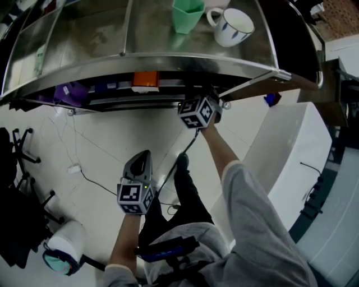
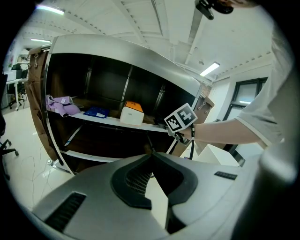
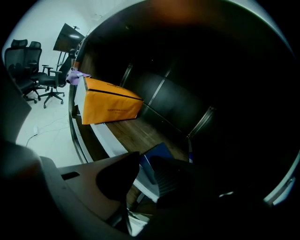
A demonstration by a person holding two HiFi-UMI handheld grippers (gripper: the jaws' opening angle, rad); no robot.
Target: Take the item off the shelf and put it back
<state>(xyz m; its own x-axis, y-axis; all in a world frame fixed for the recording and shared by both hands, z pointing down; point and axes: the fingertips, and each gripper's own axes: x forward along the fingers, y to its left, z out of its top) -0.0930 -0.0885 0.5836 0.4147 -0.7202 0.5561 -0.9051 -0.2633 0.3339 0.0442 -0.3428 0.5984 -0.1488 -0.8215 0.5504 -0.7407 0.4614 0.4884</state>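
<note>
A flat blue item (image 3: 159, 157) lies at the front edge of the wooden shelf board (image 3: 140, 133), and my right gripper (image 3: 146, 165) is shut on its near corner. An orange box (image 3: 108, 101) stands farther along the same board. In the head view only the right gripper's marker cube (image 1: 197, 112) shows, tucked under the shelf's metal top (image 1: 140, 39); its jaws are hidden there. My left gripper (image 1: 145, 156) hangs low over the floor, away from the shelf, shut and holding nothing, with its tips (image 2: 151, 153) meeting.
A green cup (image 1: 188, 14) and a white mug (image 1: 233, 25) stand on the metal top. The shelf also holds a purple cloth (image 2: 61, 104) and another blue pack (image 2: 96, 112). Office chairs (image 3: 33, 70), floor cables (image 1: 84, 171) and a white counter (image 1: 286, 146) surround me.
</note>
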